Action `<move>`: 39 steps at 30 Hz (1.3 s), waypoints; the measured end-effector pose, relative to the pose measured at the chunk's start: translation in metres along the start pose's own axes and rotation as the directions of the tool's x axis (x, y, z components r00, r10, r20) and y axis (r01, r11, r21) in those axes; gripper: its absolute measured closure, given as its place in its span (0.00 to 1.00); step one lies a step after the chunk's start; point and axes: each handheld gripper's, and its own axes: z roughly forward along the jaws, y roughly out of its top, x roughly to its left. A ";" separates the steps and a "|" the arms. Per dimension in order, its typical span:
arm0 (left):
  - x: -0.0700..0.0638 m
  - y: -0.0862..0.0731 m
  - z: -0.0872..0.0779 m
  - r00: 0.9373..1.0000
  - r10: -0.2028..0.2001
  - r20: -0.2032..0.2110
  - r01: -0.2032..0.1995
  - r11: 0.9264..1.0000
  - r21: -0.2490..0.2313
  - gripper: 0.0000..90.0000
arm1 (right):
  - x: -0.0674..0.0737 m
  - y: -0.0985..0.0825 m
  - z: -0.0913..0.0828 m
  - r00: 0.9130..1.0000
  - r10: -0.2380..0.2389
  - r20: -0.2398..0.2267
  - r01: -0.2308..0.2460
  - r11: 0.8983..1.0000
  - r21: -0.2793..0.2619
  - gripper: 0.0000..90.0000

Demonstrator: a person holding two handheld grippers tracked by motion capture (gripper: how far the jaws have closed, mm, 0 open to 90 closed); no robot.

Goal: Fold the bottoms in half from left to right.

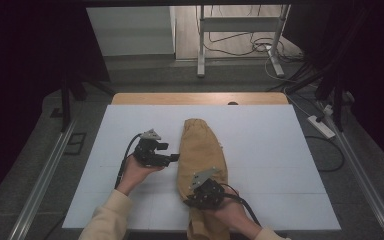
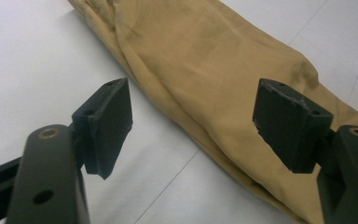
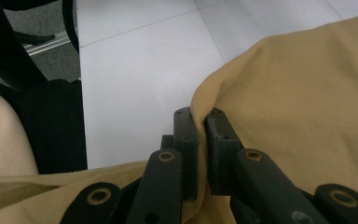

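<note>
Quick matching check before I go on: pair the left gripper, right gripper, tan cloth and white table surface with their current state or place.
Things:
1. left gripper
2. right gripper
3. tan cloth
4. white table surface

States:
A. lies lengthwise along the middle of the table
B. jaws open, beside the cloth's edge
C. lies under the cloth
D. jaws shut on a fold of cloth

Pairs: 1-B, 2-D, 3-A, 4-C
</note>
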 end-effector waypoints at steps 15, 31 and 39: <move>0.001 0.000 0.001 1.000 0.002 -0.001 -0.002 1.000 0.004 0.31 | 0.003 0.000 0.006 1.000 -0.013 -0.013 0.013 1.000 0.003 0.89; 0.000 0.001 -0.004 1.000 0.014 0.003 -0.014 1.000 -0.013 0.31 | -0.009 0.007 -0.029 0.999 0.020 0.041 -0.012 0.984 -0.175 0.46; -0.001 0.001 -0.006 1.000 0.021 0.002 -0.021 1.000 -0.017 0.31 | -0.018 0.008 -0.042 0.997 0.062 0.054 -0.048 0.974 -0.222 0.43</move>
